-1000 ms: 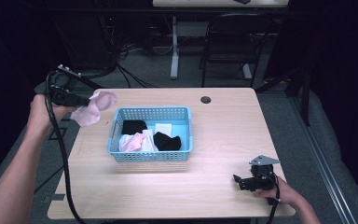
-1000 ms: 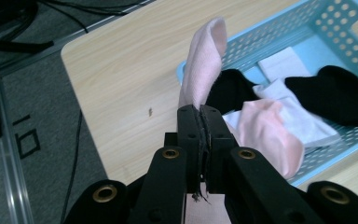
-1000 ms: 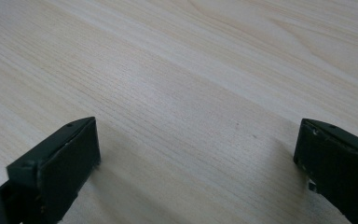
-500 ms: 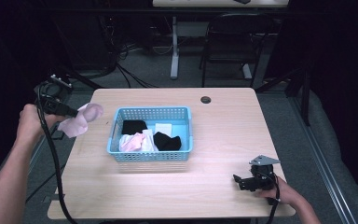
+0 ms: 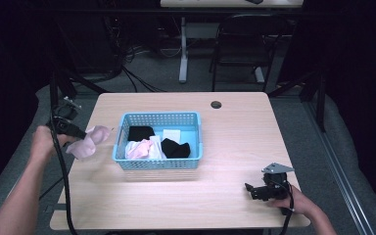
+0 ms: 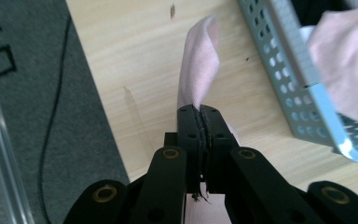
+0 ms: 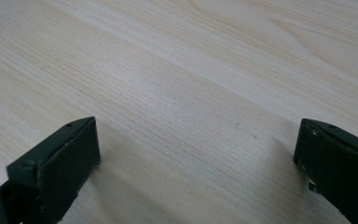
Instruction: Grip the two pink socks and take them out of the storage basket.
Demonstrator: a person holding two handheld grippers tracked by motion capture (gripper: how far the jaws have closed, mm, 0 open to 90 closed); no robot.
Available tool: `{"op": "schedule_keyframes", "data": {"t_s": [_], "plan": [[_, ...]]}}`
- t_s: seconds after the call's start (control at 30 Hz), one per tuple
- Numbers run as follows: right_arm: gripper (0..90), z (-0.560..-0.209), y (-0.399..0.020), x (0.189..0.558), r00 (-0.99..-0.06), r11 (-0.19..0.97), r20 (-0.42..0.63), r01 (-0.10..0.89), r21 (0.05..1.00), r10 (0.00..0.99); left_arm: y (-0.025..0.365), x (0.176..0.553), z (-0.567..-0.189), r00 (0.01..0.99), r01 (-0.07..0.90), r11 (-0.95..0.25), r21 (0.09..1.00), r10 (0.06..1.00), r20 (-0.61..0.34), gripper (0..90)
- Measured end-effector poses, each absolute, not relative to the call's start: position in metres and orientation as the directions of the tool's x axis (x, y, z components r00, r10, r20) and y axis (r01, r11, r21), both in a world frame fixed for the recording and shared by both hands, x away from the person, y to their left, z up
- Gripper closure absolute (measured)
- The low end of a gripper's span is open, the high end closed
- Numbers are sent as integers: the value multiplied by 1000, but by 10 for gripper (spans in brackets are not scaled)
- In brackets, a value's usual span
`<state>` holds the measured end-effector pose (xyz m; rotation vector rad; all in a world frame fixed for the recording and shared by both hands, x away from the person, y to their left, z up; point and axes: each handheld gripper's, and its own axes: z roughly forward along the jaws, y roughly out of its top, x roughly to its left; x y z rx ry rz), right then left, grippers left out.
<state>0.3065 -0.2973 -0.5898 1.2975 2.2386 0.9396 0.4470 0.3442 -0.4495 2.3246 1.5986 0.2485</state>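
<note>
My left gripper [image 5: 81, 135] is shut on a pale pink sock [image 5: 89, 143] at the table's left edge, just left of the blue basket [image 5: 157, 164]. In the left gripper view the sock [image 6: 196, 70] rises from between the closed jaws of that gripper [image 6: 200, 111], with the basket wall [image 6: 289, 74] to the right. The basket holds black socks [image 5: 175, 148], a pink one [image 5: 138, 149] and a white one [image 5: 171, 134]. My right gripper [image 5: 250, 188] rests open on the table near the front right corner; its view has bare wood between the fingertips [image 7: 198, 158].
The wooden table [image 5: 235, 147] has a round cable hole [image 5: 216, 104] near its far edge. Beyond it stand a chair [image 5: 240, 44] and cables on a grey floor. The left gripper's black cable [image 5: 61, 186] trails down beside the forearm.
My left gripper has carried the pink sock down and slightly left, from above the table's left edge to low beside the basket. The right gripper has stayed put.
</note>
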Motion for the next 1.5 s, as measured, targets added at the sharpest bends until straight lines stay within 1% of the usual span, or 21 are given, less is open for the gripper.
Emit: {"op": "schedule_keyframes", "data": {"t_s": [0.17,0.3,0.57,0.7,0.8,0.83,0.87,0.93,1.03,1.17,1.27,1.33,1.5], "plan": [[0,-590,-297,306,-497,348,2,611,711,868,345,451,-485,340,903,-303,305,937,-76,876],[0,-590,-297,307,-498,348,1,609,713,867,344,452,-502,331,914,-291,283,938,-104,875],[0,-590,-297,306,-497,348,3,611,711,868,342,451,-524,327,920,-287,265,937,-120,870],[0,-590,-297,307,-498,348,2,609,713,867,342,450,-529,322,921,-276,275,937,-138,852],[0,-589,-298,306,-497,353,-4,610,710,868,342,448,-523,327,915,-277,294,935,-136,708],[0,-589,-298,307,-500,353,1,612,708,866,342,447,-519,323,912,-271,307,937,-131,618],[0,-589,-298,306,-499,353,0,612,708,867,342,447,-519,323,912,-271,307,937,-131,549],[0,-589,-298,306,-498,355,-5,610,708,867,343,443,-504,313,898,-251,362,942,-121,444],[0,-590,-297,306,-497,348,2,611,711,868,343,439,-486,330,878,-261,400,937,-113,334],[0,-590,-297,307,-498,348,1,609,713,867,337,434,-466,368,847,-283,451,923,-112,219],[0,-590,-297,306,-497,348,3,612,711,868,328,432,-455,396,823,-300,483,912,-108,155],[0,-590,-297,306,-497,348,3,611,711,868,321,431,-450,418,809,-316,496,902,-107,144],[0,-590,-297,306,-497,348,3,611,711,868,301,432,-443,464,783,-360,506,881,-91,76]]}}
